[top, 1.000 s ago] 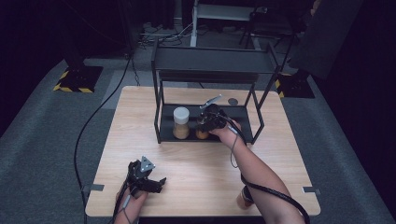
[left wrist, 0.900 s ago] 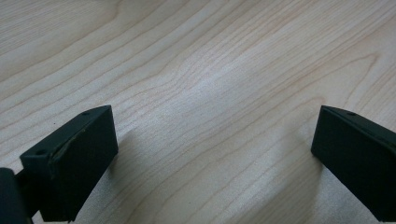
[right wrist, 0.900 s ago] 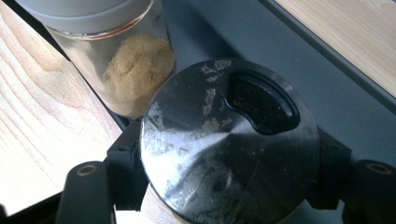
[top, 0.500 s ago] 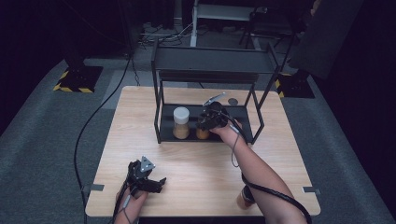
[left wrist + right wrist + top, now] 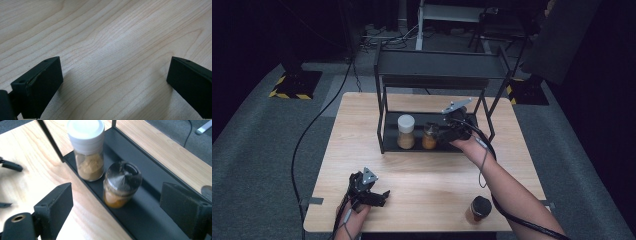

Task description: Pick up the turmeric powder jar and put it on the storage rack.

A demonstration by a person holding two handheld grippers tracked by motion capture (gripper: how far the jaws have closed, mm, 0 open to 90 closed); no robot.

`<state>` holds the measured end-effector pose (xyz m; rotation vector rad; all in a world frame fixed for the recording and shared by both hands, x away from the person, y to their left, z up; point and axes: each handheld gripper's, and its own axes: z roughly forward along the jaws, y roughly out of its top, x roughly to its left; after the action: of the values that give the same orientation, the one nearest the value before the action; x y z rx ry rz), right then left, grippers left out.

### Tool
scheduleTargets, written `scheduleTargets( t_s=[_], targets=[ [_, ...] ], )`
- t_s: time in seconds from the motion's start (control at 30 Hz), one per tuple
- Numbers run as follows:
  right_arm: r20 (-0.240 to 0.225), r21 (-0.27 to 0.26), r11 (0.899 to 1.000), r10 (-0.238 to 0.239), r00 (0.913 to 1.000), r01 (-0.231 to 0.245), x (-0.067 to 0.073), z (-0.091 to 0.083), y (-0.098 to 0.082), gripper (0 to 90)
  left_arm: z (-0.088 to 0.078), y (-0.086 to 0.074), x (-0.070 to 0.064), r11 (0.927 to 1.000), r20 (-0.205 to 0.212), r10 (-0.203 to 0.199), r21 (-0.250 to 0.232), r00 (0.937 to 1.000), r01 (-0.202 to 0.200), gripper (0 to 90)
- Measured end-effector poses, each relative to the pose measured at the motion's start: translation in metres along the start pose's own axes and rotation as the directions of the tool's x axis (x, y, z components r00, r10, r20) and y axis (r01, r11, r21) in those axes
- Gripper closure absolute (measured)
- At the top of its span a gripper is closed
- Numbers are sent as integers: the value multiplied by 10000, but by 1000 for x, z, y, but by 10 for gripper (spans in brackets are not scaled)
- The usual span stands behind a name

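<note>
The right gripper (image 5: 116,202), its fingers just spread apart with nothing between them, draws back and up from the dark-lidded spice jar (image 5: 121,185), now standing free on the rack's bottom shelf (image 5: 150,220) beside the white-capped jar (image 5: 87,150). The left gripper (image 5: 112,85) rests on the desk (image 5: 112,37), fingers apart.

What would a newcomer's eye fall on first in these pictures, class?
First the black rack at the table's far side, with two spice jars side by side on its bottom shelf: a white-lidded jar and a metal-lidded jar. The right tongs hover open just beside the metal-lidded jar, nothing between them. A dark-lidded jar stands alone near the front edge, and the left tongs rest open on the wood.
</note>
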<state>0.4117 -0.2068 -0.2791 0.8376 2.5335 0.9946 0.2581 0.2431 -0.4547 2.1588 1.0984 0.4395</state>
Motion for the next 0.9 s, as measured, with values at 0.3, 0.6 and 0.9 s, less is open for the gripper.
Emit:
scheduleTargets(
  t_s=[0.3,0.6,0.9],
  targets=[
    [134,-352,9992,216,9997,-211,18,-43,-28,90,0,0,0,10000,3,-3,-2,10000,3,1],
    [129,-713,9974,105,9999,-96,35,-83,-58,83,0,0,0,10000,0,1,1,10000,-1,1],
    [181,-854,9963,97,9998,-81,51,-107,-80,83,0,0,0,10000,-8,-27,-6,10000,27,1]
  ],
)
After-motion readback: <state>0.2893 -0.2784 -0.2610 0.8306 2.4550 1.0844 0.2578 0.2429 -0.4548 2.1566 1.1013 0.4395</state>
